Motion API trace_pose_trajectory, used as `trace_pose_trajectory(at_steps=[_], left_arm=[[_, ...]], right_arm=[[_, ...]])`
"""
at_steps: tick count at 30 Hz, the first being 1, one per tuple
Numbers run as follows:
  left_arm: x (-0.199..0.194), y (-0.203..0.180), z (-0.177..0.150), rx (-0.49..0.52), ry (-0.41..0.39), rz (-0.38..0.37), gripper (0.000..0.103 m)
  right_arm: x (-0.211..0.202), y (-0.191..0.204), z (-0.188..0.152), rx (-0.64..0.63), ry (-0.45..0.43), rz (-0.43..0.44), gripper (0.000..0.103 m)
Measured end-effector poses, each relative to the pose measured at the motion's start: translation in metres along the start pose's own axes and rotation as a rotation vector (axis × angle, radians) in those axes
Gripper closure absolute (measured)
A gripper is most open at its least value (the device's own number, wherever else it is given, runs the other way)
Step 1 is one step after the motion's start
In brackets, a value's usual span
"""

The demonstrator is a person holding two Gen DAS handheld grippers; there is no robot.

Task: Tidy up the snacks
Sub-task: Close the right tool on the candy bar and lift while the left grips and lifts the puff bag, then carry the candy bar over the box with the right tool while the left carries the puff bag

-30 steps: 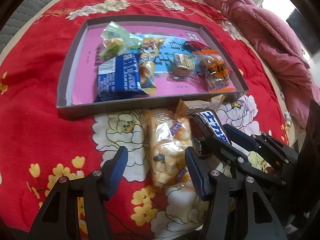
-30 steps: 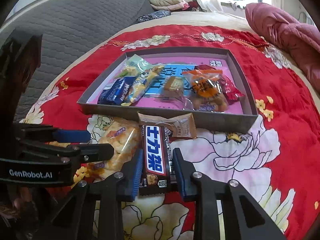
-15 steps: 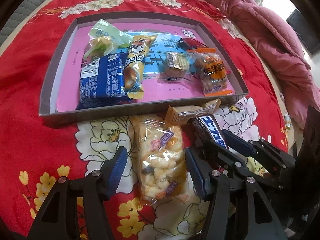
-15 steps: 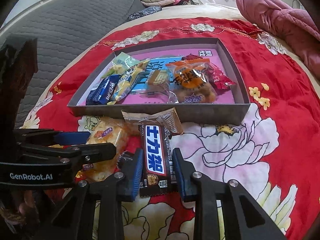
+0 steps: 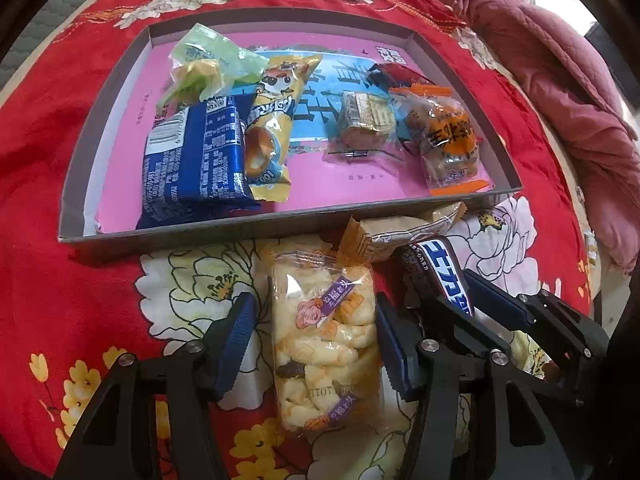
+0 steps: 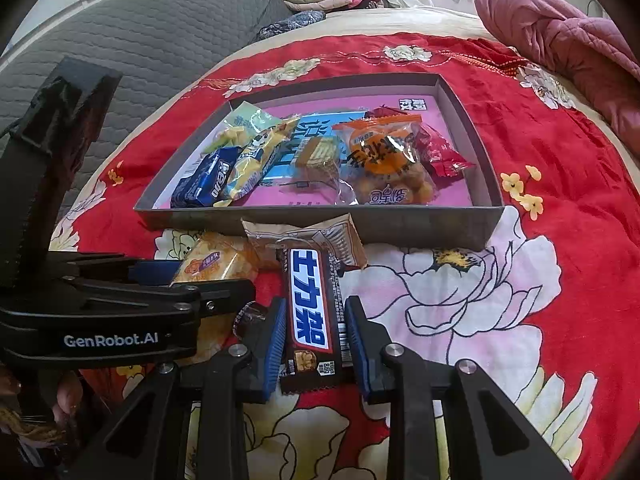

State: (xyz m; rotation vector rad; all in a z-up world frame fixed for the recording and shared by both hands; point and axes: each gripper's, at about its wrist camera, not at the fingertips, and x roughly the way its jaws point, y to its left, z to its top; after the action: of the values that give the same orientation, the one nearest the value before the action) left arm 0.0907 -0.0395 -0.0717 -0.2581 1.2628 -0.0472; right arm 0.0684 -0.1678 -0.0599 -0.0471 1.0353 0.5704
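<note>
A clear bag of puffed snacks [image 5: 324, 340] lies on the red flowered bedspread [image 5: 60, 280], in front of the grey tray [image 5: 224, 236]. My left gripper [image 5: 312, 344] points steeply down over the bag with its jaws closing. The bag sits between the pads, and a gap shows at the left pad [image 5: 236, 340]. My right gripper [image 6: 316, 340] is shut on a dark chocolate bar [image 6: 310, 304], just right of the bag. A brown packet [image 6: 320, 236] lies against the tray's front wall [image 6: 320, 220].
Inside the tray lie a blue packet [image 5: 196, 160], a yellow packet [image 5: 272, 120], a green packet [image 5: 204, 60], a small wrapped cake [image 5: 364, 120], an orange bag [image 5: 444, 136] and a red packet [image 5: 396, 74]. A pink quilt [image 5: 560, 80] lies on the right, a grey padded surface [image 6: 140, 40] on the left.
My left gripper has come down and forward over the puffed snack bag, which now fills more of the space between its fingers. The right gripper still holds the chocolate bar in place.
</note>
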Motion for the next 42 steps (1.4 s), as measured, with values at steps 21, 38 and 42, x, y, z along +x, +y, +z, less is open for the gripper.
trace_pose_trajectory(at_steps=[21, 38, 42], left_arm=[[-0.046, 0.017, -0.005, -0.028, -0.1, -0.078, 0.054], [-0.082, 0.025, 0.003, -0.046, -0.205, -0.059, 0.056], [-0.088, 0.022, 0.01, -0.039, -0.227, -0.052, 0.056]], right_arm=[[-0.023, 0.003, 0.007, -0.004, -0.118, 0.082, 0.074], [-0.045, -0.008, 0.017, 0.027, -0.243, 0.096, 0.074], [-0.049, -0.012, 0.02, 0.044, -0.271, 0.098, 0.074]])
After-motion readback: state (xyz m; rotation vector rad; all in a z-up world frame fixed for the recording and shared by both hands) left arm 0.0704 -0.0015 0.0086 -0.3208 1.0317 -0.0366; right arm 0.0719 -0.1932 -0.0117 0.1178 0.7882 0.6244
